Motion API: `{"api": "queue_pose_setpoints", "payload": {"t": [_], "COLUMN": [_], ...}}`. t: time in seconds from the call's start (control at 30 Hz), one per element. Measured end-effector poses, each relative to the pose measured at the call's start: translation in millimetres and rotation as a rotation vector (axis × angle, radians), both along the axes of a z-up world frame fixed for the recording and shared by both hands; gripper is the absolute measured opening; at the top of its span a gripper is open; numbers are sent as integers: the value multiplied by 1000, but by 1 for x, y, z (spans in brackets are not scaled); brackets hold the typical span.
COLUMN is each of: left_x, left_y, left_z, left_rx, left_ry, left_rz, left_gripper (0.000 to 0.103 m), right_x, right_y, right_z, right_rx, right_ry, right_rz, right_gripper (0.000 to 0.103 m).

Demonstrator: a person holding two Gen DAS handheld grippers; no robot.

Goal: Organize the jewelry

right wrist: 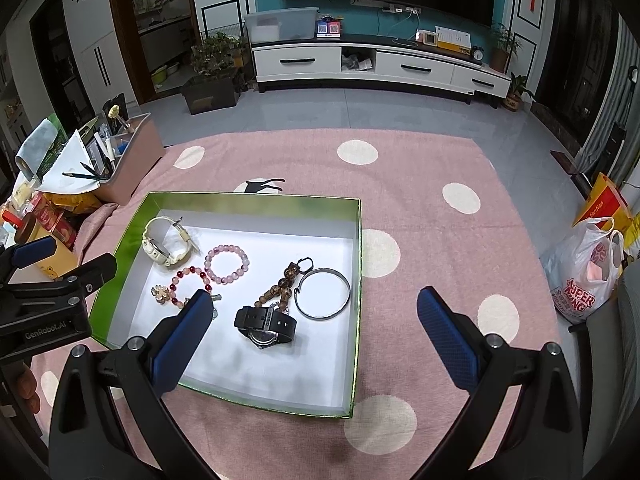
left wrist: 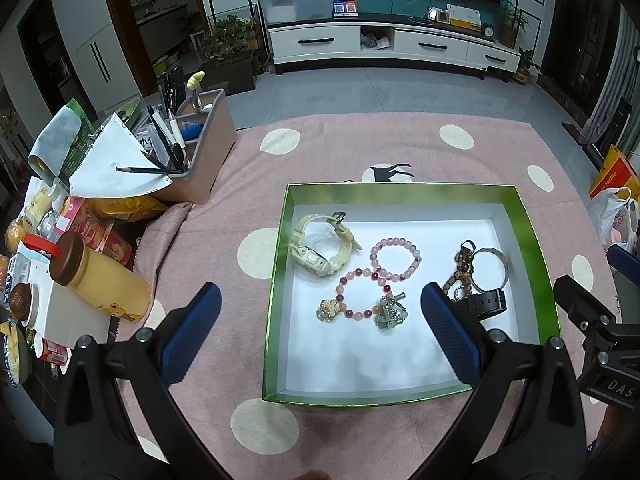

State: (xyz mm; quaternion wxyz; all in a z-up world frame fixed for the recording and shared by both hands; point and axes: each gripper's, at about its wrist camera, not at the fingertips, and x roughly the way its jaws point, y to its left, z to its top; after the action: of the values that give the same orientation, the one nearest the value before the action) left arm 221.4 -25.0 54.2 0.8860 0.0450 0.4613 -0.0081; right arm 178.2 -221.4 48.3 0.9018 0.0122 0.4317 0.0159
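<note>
A green-rimmed box [left wrist: 280,240] [right wrist: 357,240] with a white floor lies on the pink cloth. Inside it rest a cream watch [left wrist: 316,254] [right wrist: 164,246], a pale pink bead bracelet [left wrist: 396,258] [right wrist: 226,263], a red-and-pink bead bracelet with charms [left wrist: 362,294] [right wrist: 180,284], a brown bead string [left wrist: 460,276] [right wrist: 280,286], a metal bangle [left wrist: 496,268] [right wrist: 322,294] and a black watch [left wrist: 486,302] [right wrist: 264,324]. My left gripper [left wrist: 320,300] hangs open above the box's near-left part. My right gripper [right wrist: 314,308] is open too, over the box's right edge. Neither holds anything.
A pink desk organizer [left wrist: 200,148] [right wrist: 132,160] with pens stands at the back left beside snack packets and a yellow bottle [left wrist: 104,280]. A white plastic bag [right wrist: 588,272] and a yellow carton [right wrist: 604,204] sit to the right. The spotted cloth [right wrist: 420,240] spreads around the box.
</note>
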Motion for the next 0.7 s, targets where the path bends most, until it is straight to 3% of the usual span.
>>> {"api": "queue_pose_setpoints", "payload": {"t": [0.7], "left_x": [4], "left_y": [2], "left_z": [-6], "left_rx": [7], "left_ry": [16], "left_rz": [16], "left_gripper": [101], "right_x": [2], "right_y": [2], "right_z": [-5], "right_rx": [-4], "right_ry": [8], "right_rz": [3], "right_gripper": [102]}}
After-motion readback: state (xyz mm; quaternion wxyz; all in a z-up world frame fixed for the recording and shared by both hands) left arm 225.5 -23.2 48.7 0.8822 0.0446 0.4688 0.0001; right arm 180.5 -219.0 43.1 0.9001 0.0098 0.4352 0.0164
